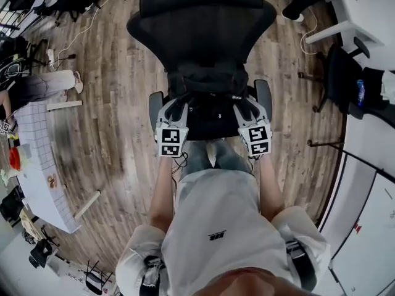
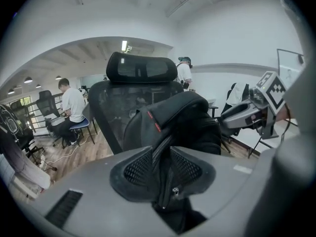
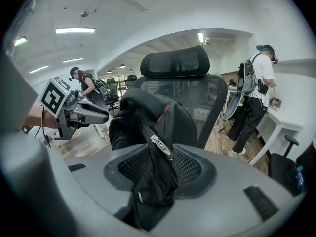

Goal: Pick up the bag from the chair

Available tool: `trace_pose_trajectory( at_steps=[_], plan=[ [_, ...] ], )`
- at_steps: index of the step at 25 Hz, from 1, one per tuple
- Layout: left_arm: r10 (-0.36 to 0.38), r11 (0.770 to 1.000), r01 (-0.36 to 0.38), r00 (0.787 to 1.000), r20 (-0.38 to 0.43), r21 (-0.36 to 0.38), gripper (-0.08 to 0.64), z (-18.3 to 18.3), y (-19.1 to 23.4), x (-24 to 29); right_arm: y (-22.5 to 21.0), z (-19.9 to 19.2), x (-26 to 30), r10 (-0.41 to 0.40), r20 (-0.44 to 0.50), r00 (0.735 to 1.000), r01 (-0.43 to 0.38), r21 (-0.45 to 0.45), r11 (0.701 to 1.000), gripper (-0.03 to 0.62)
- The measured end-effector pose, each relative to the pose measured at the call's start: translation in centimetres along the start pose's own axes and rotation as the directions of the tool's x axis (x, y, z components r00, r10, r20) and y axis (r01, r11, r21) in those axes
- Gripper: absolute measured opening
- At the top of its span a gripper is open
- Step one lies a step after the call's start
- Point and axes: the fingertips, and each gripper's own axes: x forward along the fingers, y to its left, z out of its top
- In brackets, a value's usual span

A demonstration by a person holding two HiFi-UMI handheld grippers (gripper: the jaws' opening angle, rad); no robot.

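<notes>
A black bag (image 1: 208, 97) with red tabs rests on the seat of a black mesh office chair (image 1: 203, 23). My left gripper (image 1: 174, 113) is shut on the bag's left side; its pads pinch a zipped fold of the bag (image 2: 170, 132). My right gripper (image 1: 249, 111) is shut on the bag's right side, with fabric and a zip pull of the bag (image 3: 153, 132) squeezed between its pads. Each gripper also shows in the other's view: the right gripper (image 2: 247, 115) and the left gripper (image 3: 81, 113). The bag's underside is hidden.
White desks stand at left (image 1: 43, 171) and right (image 1: 370, 165). A seated person (image 2: 71, 107) works at the far left. A standing person (image 3: 254, 98) is by a desk at right. Another black chair (image 1: 345, 79) stands to the right on the wood floor.
</notes>
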Motion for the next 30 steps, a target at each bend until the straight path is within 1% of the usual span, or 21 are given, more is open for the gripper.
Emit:
trace_pose_trajectory(
  at_steps=[3, 7, 11, 15, 20, 24, 26, 30],
  plan=[
    [-0.022, 1.000, 0.023, 0.999, -0.025, 0.009, 0.137, -0.7, 0.5, 0.7, 0.0, -0.9, 0.6, -0.024, -0.027, 0.999, 0.025, 0.017, 1.000, 0.168],
    [-0.054, 0.998, 0.055, 0.997, -0.052, 0.018, 0.172, -1.4, 0.9, 2.1, -0.4, -1.3, 1.6, -0.055, -0.039, 0.998, 0.056, 0.046, 0.997, 0.187],
    [-0.080, 0.996, 0.082, 0.994, -0.071, 0.021, 0.195, -1.9, 1.0, 3.1, -0.4, -1.9, 2.4, -0.062, -0.053, 0.997, 0.065, 0.069, 0.995, 0.208],
    [-0.083, 0.996, 0.085, 0.993, -0.086, 0.022, 0.201, -2.2, 1.2, 4.1, -0.7, -2.4, 2.9, -0.073, -0.062, 0.995, 0.078, 0.088, 0.993, 0.215],
    [-0.067, 0.997, 0.069, 0.993, -0.093, 0.021, 0.201, -2.2, 1.5, 5.1, -1.2, -3.2, 3.5, -0.081, -0.078, 0.994, 0.089, 0.106, 0.990, 0.215],
    [-0.073, 0.997, 0.076, 0.993, -0.096, 0.027, 0.201, -2.5, 1.6, 5.7, -1.2, -3.6, 4.3, -0.084, -0.080, 0.993, 0.093, 0.126, 0.988, 0.215],
    [-0.077, 0.997, 0.079, 0.993, -0.093, 0.020, 0.201, -2.6, 1.7, 6.0, -1.1, -3.7, 4.8, -0.086, -0.081, 0.993, 0.096, 0.129, 0.987, 0.215],
    [-0.080, 0.997, 0.080, 0.993, -0.085, -0.006, 0.199, -2.9, 1.8, 6.6, -1.5, -3.9, 5.6, -0.102, -0.072, 0.992, 0.111, 0.138, 0.984, 0.192]
  ],
)
